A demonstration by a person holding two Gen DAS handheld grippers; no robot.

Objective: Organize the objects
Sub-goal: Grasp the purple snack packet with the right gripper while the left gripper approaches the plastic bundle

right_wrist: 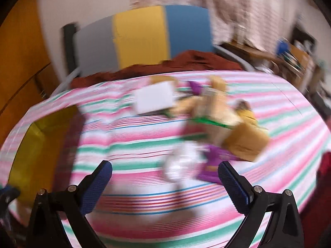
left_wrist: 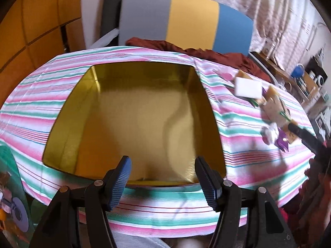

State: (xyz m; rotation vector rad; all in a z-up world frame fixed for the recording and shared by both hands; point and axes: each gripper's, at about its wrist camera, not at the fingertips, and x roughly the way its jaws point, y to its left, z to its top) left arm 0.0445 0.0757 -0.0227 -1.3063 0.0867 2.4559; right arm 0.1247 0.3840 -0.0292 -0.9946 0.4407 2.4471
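Striped pink, green and white cloth (left_wrist: 169,210) covers the bed.

Left gripper (left_wrist: 163,177) hangs with jaws apart and empty over the open gold metal tin (left_wrist: 115,111); right gripper (right_wrist: 165,186), jaws wide and empty, points at the blurred heap of small cardboard boxes and wrappers (right_wrist: 209,119) beside the tin.

Glossy gold metal tin (left_wrist: 132,111); striped cloth (left_wrist: 248,165).

A square gold metal tin (left_wrist: 132,119) sits open on the striped-cloth tabletop (left_wrist: 175,217), at its left part. To its right lies a heap of small packets and cardboard boxes (right_wrist: 217,119), a flat white box (right_wrist: 154,99) at the heap's left edge. Behind the tabletop stands a grey, yellow and blue panel (left_wrist: 186,18).
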